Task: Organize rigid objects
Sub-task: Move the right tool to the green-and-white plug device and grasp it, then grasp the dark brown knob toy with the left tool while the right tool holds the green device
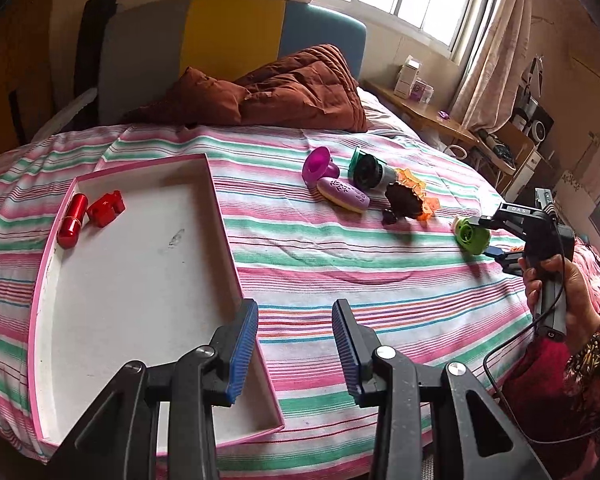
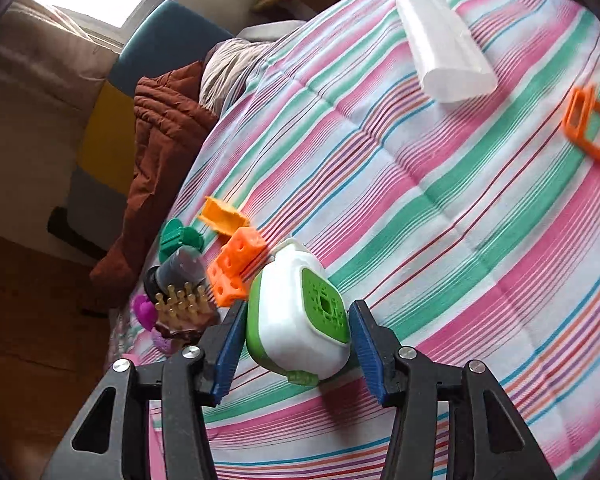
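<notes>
The green and white case (image 2: 298, 314) sits between my right gripper (image 2: 298, 344) pads, lifted a little off the striped bedspread (image 2: 440, 208). Both pads look pressed on its sides, so I read it as held. From my left view the same case (image 1: 471, 235) hangs at the right gripper's (image 1: 488, 238) tip, well apart from the pink-rimmed tray (image 1: 54, 236) on the far side of the bed. My left gripper (image 1: 296, 346) hovers over the tray's near corner, jaws half open with nothing between them.

The case is rounded and smooth, so I judge it could twist or slip if I swing fast; I should keep it level and carry it low across the bed. The red tube (image 1: 72, 220) and red block (image 1: 106, 208) already lie in the tray's far corner, so I would set this beside them on bare floor. The pile of other toys (image 1: 364, 188) lies near my path; I should pass on the near side of it.
</notes>
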